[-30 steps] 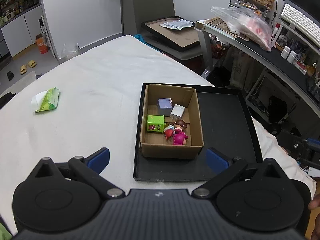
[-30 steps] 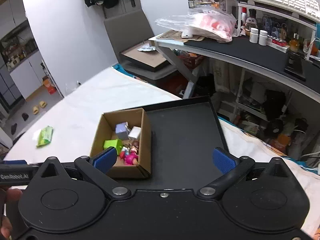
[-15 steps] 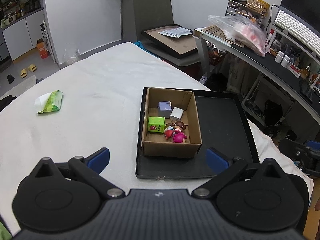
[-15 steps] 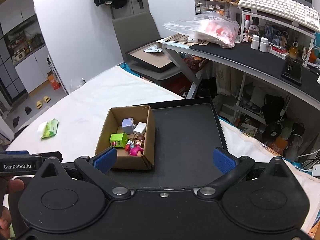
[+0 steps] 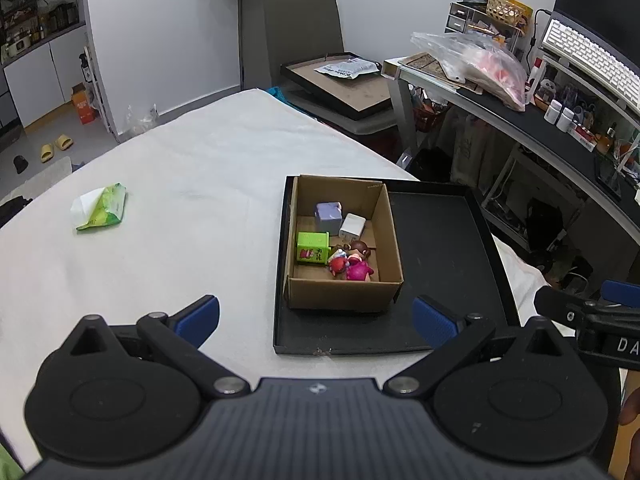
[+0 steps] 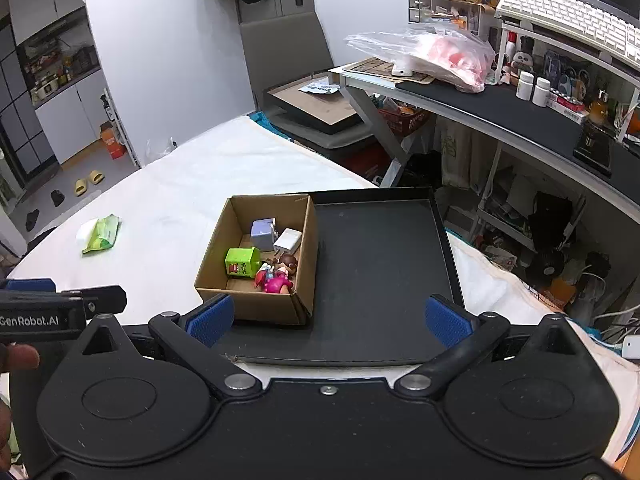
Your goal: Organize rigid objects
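Left wrist: cardboard box (image 5: pixel 344 294) between jaws.

both grippers sit farther back and higher than one second ago: the cardboard box (image 5: pixel 344 240) and the black tray (image 5: pixel 436 264) under it appear smaller and farther from the blue fingertips in each wrist view. in the left wrist view, the right gripper (image 5: pixel 588 316) now reaches further into the right edge. in the right wrist view, more of the left gripper (image 6: pixel 52 308) and the hand (image 6: pixel 16 356) holding it shows at the left edge.
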A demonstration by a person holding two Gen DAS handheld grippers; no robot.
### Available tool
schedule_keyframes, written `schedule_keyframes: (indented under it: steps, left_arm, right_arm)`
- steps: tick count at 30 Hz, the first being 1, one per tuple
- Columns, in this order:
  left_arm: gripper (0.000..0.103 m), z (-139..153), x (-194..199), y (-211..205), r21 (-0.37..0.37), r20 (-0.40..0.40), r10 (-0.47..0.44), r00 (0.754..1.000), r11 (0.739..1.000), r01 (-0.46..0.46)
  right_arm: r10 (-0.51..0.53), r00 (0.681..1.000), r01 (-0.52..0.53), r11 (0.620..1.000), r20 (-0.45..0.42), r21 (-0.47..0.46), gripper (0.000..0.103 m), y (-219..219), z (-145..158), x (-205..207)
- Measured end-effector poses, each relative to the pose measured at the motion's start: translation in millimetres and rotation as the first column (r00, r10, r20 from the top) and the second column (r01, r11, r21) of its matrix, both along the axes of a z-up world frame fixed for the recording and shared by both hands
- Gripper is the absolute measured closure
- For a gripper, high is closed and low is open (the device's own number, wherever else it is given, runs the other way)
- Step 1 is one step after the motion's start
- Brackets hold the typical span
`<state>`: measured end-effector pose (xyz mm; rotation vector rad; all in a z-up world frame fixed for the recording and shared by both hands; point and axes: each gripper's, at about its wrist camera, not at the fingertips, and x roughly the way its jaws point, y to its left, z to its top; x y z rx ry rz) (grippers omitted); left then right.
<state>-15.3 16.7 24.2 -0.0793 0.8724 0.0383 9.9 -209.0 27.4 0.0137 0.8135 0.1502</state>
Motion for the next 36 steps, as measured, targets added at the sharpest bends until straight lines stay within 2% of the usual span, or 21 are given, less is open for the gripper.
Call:
schedule_keyframes:
  steps: [17, 36]
  left_arm:
    - [0.001, -10, -1, -5, 0.005, -0.011, -0.019, 1.000, 1.000, 0.019]
    - [0.001, -8, 0, -11, 0.030, 0.003, -0.018, 1.000, 0.999, 0.018]
  right_arm:
    - [-0.031, 1.000, 0.031, 0.999, 0.003, -0.035, 0.000, 0, -6, -4]
    - [-0.062, 0.998, 0.062, 0.998, -0.026, -0.013, 0.000, -9, -15, 0]
